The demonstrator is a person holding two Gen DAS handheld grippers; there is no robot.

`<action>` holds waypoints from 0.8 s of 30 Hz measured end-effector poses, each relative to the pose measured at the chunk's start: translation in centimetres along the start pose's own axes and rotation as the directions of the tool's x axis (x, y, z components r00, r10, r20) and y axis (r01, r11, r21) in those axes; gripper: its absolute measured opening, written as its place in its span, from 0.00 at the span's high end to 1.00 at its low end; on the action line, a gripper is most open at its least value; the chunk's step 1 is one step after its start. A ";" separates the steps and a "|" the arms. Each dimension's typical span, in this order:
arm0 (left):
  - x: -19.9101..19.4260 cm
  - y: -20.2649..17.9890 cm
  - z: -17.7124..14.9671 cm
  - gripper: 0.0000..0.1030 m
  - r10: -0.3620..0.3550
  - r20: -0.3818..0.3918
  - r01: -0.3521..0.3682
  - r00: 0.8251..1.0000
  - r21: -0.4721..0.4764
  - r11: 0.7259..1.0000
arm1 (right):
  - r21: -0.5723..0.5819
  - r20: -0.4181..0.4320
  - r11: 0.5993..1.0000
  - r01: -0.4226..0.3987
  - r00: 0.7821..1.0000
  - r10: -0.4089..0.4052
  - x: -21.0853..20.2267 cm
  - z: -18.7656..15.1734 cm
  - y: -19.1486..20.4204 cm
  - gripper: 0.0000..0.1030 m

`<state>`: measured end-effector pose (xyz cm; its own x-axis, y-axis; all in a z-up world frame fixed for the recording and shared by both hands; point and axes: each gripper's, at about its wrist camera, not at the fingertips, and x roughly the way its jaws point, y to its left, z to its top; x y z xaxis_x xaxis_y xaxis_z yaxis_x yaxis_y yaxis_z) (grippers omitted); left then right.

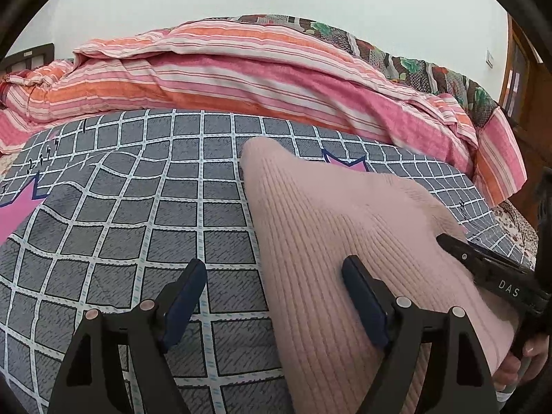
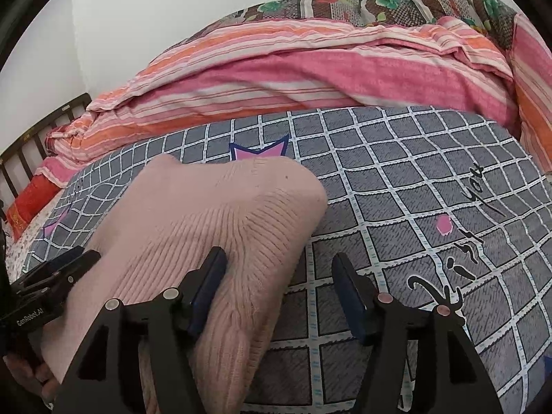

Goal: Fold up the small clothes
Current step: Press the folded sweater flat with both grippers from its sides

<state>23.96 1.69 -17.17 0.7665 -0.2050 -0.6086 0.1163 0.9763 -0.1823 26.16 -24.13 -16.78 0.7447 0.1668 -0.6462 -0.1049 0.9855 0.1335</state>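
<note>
A pale pink ribbed knit garment point(image 1: 345, 227) point(image 2: 207, 214) lies folded in a thick pad on the grey checked bedsheet point(image 1: 138, 207) point(image 2: 414, 189). My left gripper point(image 1: 274, 264) is open and straddles the garment's left edge, with one finger over the knit and the other over the sheet. My right gripper point(image 2: 279, 257) is open as well and straddles the right edge in the same way. Neither pair of pads presses the cloth. Each gripper shows in the other's view, the right gripper point(image 1: 459, 246) and the left gripper point(image 2: 86, 253), low at the garment's sides.
A bulky pink and orange striped quilt point(image 1: 241, 69) point(image 2: 310, 69) is piled along the far side of the bed, with a floral quilt point(image 2: 379, 7) behind it. A dark slatted headboard point(image 2: 34, 148) stands at the left and a wooden door point(image 1: 521, 69) at the right. A hand point(image 1: 531, 352) holds the right tool.
</note>
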 end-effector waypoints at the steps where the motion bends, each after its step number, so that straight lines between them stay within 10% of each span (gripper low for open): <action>1: 0.0 0.0 0.0 0.20 0.002 0.002 -0.002 1.000 0.001 1.000 | -0.006 0.003 1.000 0.007 1.000 -0.007 -0.1 0.0 0.1 0.41; 24: -0.7 0.0 -0.4 0.20 -0.008 0.021 0.008 1.000 -0.016 1.000 | -0.003 0.019 1.000 0.007 1.000 -0.007 -0.5 -0.2 0.1 0.41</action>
<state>23.14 1.82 -17.06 0.7785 -0.2112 -0.5911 0.1127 0.9734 -0.1994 25.65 -24.10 -16.64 0.7576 0.1594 -0.6329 -0.1016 0.9867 0.1269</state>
